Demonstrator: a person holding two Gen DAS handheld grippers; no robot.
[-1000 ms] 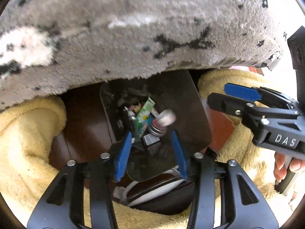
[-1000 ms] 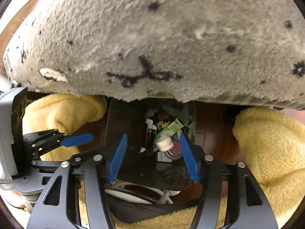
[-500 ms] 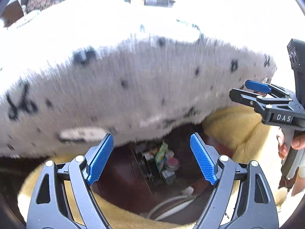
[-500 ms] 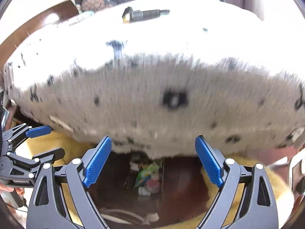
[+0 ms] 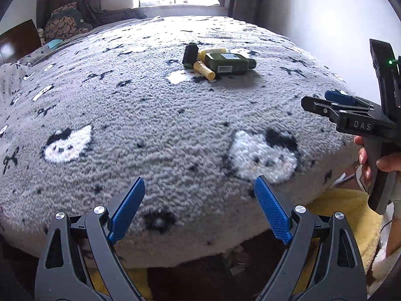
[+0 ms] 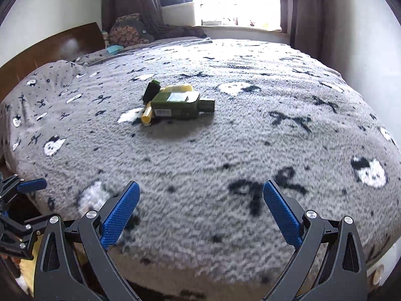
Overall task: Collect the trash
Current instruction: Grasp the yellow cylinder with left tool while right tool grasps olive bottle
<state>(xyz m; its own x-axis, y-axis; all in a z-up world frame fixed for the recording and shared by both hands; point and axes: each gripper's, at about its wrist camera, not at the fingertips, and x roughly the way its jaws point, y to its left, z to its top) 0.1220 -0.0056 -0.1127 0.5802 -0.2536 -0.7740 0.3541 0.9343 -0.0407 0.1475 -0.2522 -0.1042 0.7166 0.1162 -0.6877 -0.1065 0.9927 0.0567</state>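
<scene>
Left wrist view: your left gripper (image 5: 199, 210) is empty, its jaws opening above the near edge of the bed (image 5: 155, 130). The bottles (image 5: 215, 61) lie in a cluster at 12 o'clock, untouched.

Right wrist view: your right gripper (image 6: 200, 212) is likewise empty, jaws opening. The same bottles (image 6: 175, 102) sit at 11 o'clock, well apart from it. Judged from this, these bottles remain to be collected.
</scene>
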